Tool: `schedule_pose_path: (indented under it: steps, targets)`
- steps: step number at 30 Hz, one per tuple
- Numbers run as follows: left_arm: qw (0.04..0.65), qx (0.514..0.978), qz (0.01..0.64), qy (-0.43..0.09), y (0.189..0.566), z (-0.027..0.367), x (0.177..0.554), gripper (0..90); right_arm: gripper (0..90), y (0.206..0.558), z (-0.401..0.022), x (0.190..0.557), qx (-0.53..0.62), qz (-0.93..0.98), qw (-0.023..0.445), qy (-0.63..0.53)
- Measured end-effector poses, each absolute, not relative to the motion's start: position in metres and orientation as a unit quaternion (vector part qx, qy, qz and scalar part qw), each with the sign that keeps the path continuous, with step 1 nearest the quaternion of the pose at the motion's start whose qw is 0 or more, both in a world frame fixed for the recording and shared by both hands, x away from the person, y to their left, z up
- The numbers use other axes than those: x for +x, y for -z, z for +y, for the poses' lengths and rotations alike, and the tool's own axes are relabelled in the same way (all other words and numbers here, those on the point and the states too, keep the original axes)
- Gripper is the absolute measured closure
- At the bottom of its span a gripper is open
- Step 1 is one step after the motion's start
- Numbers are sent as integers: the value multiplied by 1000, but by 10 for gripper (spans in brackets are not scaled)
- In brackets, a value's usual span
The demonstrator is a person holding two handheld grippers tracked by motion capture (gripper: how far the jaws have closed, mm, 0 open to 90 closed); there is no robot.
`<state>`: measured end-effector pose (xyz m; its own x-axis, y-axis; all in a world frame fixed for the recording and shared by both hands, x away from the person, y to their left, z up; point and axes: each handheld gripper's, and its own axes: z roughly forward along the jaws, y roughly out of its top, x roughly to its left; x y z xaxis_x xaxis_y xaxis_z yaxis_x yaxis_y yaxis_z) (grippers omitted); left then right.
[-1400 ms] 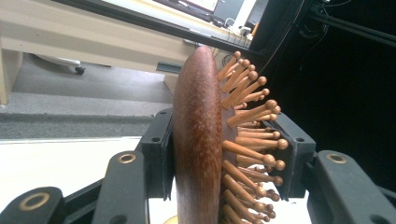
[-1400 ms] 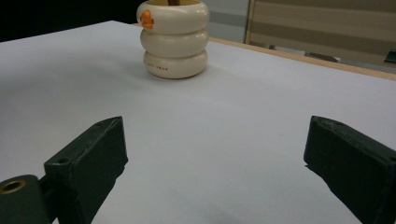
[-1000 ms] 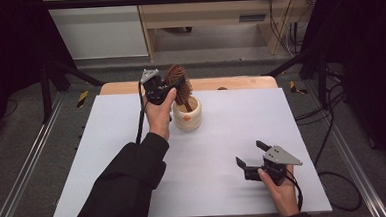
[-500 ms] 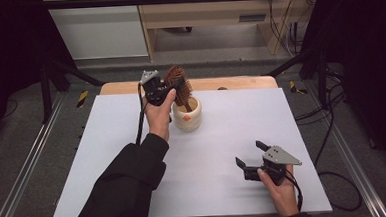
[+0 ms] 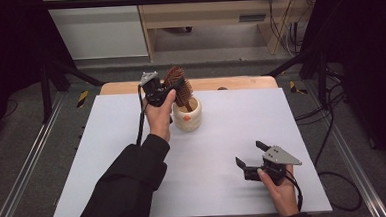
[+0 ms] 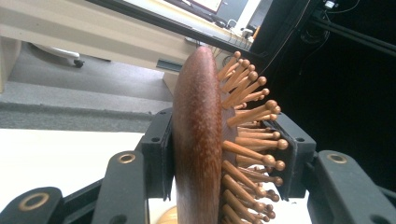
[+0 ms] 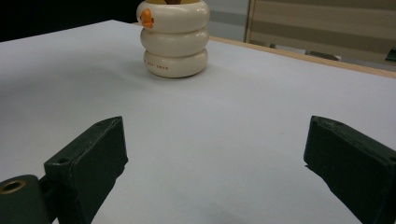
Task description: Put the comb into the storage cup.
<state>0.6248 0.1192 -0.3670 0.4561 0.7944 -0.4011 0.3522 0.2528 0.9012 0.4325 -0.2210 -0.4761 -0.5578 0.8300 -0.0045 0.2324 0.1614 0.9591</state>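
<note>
A brown wooden hairbrush (image 5: 179,85) with round-tipped wooden bristles stands with its handle down in a cream ringed holder (image 5: 187,116) at the back middle of the white table. My left gripper (image 5: 166,89) is shut on the brush head. In the left gripper view one pad presses the smooth back of the hairbrush (image 6: 198,140) and the other pad meets the bristle tips. My right gripper (image 5: 251,154) rests near the front right of the table, jaws wide open with nothing between them. The holder (image 7: 173,37) with its orange mark stands far ahead in the right gripper view.
The white table (image 5: 107,138) has a wooden back edge (image 5: 229,83). Beyond it stand a wooden bench (image 5: 211,12) and a white cabinet (image 5: 96,28). Black frame bars and cables run along both sides.
</note>
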Motion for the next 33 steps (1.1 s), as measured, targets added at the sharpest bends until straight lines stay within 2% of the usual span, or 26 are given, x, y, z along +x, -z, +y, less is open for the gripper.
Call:
schedule_pose_path:
  steps: [33]
  targets:
    - [618,585,494,-178,369,122,624,480,58,476,-221,432,376,706,284,-528]
